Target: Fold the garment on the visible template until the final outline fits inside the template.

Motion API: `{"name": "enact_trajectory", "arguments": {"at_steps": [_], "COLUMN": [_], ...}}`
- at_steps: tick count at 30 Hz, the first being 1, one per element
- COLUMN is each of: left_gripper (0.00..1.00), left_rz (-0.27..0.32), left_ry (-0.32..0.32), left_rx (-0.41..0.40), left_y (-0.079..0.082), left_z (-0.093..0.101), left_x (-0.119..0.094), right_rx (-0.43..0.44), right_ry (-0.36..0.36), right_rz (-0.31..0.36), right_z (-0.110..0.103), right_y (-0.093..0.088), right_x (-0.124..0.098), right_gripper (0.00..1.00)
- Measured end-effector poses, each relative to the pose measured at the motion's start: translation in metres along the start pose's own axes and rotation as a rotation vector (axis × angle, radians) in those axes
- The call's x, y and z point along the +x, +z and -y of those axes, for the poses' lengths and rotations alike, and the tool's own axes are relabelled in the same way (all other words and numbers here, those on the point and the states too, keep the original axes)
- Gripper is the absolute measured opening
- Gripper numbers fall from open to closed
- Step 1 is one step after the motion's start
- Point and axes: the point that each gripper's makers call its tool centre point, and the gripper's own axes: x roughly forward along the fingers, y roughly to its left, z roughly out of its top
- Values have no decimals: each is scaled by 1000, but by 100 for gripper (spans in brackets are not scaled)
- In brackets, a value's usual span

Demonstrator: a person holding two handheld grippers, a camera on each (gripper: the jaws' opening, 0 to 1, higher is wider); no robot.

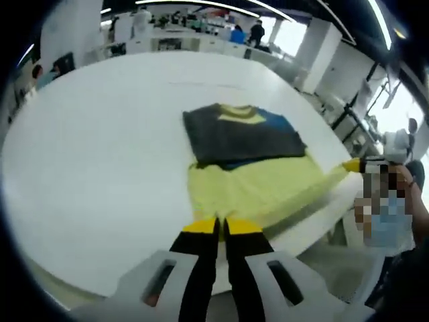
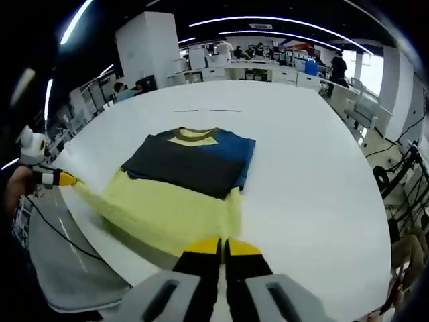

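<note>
On the round white table [image 1: 100, 154], the dark grey, blue and pale yellow garment [image 1: 248, 157] is pinched at its stretched yellow hem by both closed yellow-tipped grippers, left [image 1: 221, 227] and right [image 2: 222, 247].

template: hidden, cannot be made out under shirt [image 1: 244, 144]
near hem: motion-blurred
far people: too small

No readable text, labels or numbers anywhere.
</note>
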Motion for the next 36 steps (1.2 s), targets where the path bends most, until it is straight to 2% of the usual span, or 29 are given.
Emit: {"name": "enact_trajectory", "arguments": {"at_steps": [15, 24, 28, 33, 36], "left_gripper": [0, 0, 0, 0, 0], "left_rz": [105, 222, 234, 251, 265], "left_ry": [29, 61, 84, 95, 123], "left_rx": [15, 23, 34, 32, 7], "left_y": [63, 109, 124, 139, 149], "left_z": [-10, -18, -21, -25, -33], "left_x": [8, 17, 24, 33, 40], "right_rx": [-32, 2, -11, -9, -2], "right_ry": [12, -27, -42, -41, -40], "right_rz": [84, 175, 213, 229, 236], "right_z": [12, 19, 19, 23, 27], "right_y": [63, 105, 122, 136, 145], "right_x": [15, 21, 28, 38, 42], "right_gripper": [0, 0, 0, 0, 0]}}
